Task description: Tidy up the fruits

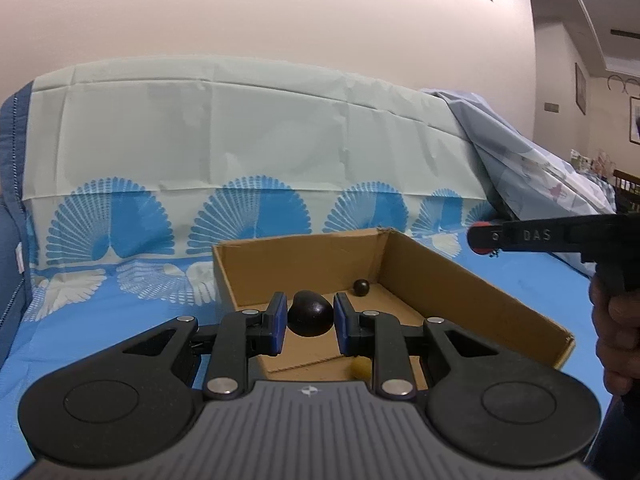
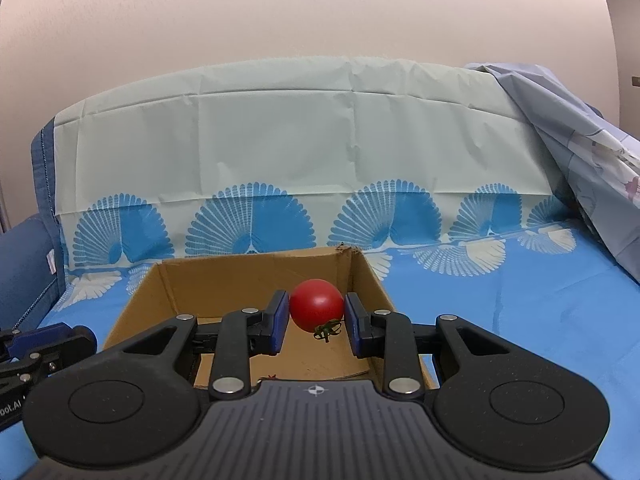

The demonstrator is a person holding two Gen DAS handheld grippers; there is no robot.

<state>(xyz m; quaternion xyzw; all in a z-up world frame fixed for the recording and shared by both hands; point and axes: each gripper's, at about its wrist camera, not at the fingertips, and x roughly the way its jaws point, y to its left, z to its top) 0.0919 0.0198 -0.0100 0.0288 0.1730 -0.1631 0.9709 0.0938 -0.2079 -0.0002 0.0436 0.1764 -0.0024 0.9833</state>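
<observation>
My left gripper (image 1: 310, 322) is shut on a dark, nearly black fruit (image 1: 311, 318) and holds it over the open cardboard box (image 1: 460, 292). A small dark round fruit (image 1: 361, 287) lies in the box's far corner, and a yellowish fruit (image 1: 360, 368) shows at its near edge. My right gripper (image 2: 316, 316) is shut on a red tomato (image 2: 316, 304) with a green stem, above the same box (image 2: 248, 276). The right gripper also shows from the side in the left wrist view (image 1: 484, 238), above the box's right wall.
The box sits on a blue cloth with white fan patterns (image 2: 520, 320). A pale cloth-covered backrest (image 2: 280, 140) rises behind it. A crumpled light blue sheet (image 2: 580, 160) lies at the right. The left gripper's body (image 2: 40, 352) shows at the left edge.
</observation>
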